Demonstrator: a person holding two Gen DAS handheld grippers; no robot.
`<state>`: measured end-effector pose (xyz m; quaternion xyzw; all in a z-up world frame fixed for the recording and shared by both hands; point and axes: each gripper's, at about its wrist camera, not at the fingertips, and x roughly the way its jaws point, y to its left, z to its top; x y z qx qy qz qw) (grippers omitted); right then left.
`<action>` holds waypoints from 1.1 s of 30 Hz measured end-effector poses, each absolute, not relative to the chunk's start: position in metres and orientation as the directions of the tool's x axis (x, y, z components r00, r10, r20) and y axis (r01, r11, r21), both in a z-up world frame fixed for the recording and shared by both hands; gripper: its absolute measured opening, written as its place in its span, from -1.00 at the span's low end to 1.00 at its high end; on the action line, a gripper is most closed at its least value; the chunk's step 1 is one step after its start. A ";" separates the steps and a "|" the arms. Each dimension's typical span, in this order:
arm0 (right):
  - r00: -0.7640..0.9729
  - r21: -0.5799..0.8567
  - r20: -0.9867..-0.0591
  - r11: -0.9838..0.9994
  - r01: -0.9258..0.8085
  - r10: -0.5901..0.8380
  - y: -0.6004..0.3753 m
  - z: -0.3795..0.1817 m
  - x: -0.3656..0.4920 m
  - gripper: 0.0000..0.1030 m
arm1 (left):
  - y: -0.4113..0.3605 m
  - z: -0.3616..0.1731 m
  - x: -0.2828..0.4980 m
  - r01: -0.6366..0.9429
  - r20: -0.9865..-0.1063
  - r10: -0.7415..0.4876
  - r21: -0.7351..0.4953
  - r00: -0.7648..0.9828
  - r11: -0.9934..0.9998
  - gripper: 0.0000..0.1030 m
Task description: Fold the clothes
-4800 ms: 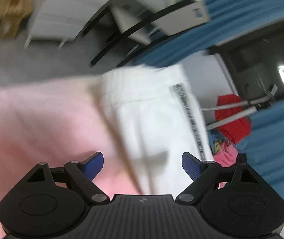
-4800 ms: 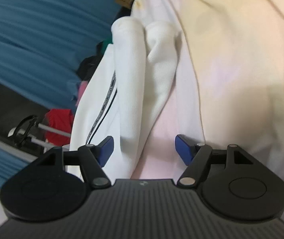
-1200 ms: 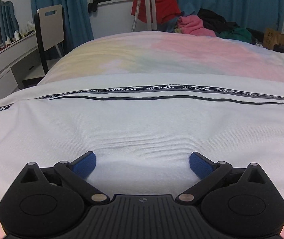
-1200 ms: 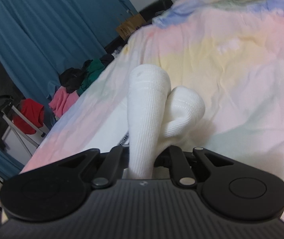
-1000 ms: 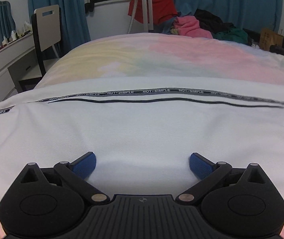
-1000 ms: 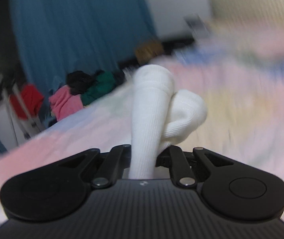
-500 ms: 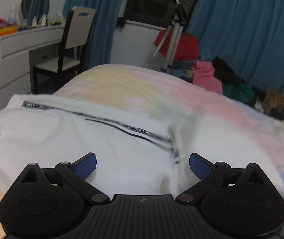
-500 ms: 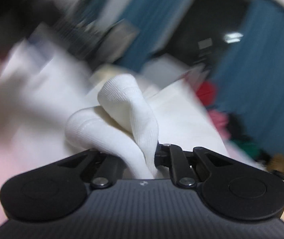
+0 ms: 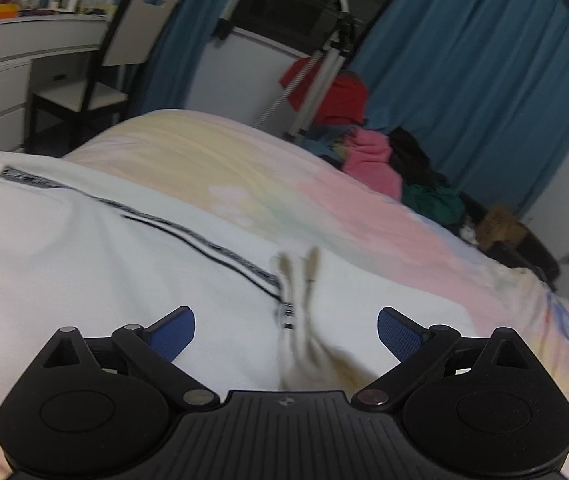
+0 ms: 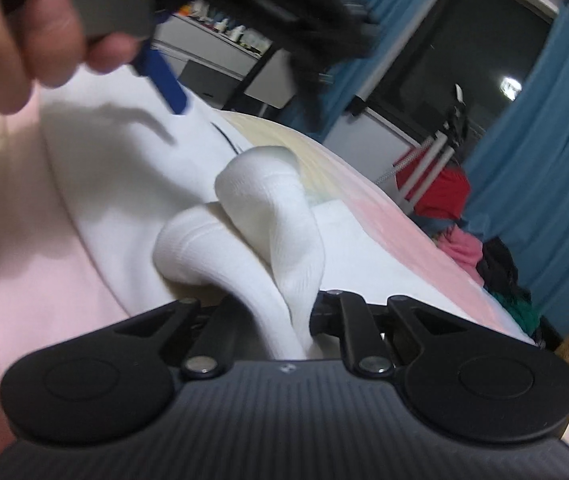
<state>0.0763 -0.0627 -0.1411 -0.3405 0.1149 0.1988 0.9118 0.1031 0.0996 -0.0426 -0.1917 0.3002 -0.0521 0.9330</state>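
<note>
White trousers with a black lettered side stripe lie on the pastel bed. My left gripper is open and empty, hovering just above the white cloth. A blurred fold of the trousers crosses between its blue pads. My right gripper is shut on the trousers' ribbed cuffs, which bulge up from the jaws in two white lobes. In the right wrist view the rest of the trousers spreads beneath, and a blue pad of the left gripper shows above them at upper left.
A chair and white desk stand left of the bed. A tripod with a red garment and a pile of clothes sit beyond the far edge, before blue curtains. A hand holds the left gripper.
The right gripper has swung the held cuffs across over the spread trousers toward the left gripper. The left gripper stayed open and tilted its view up and to the right.
</note>
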 end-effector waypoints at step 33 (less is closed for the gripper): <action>0.781 0.148 -0.617 0.989 0.000 0.092 -0.190 -0.109 0.124 0.29 | 0.067 -0.089 0.087 0.051 -0.613 -0.305 -0.396 0.729 0.917 -0.01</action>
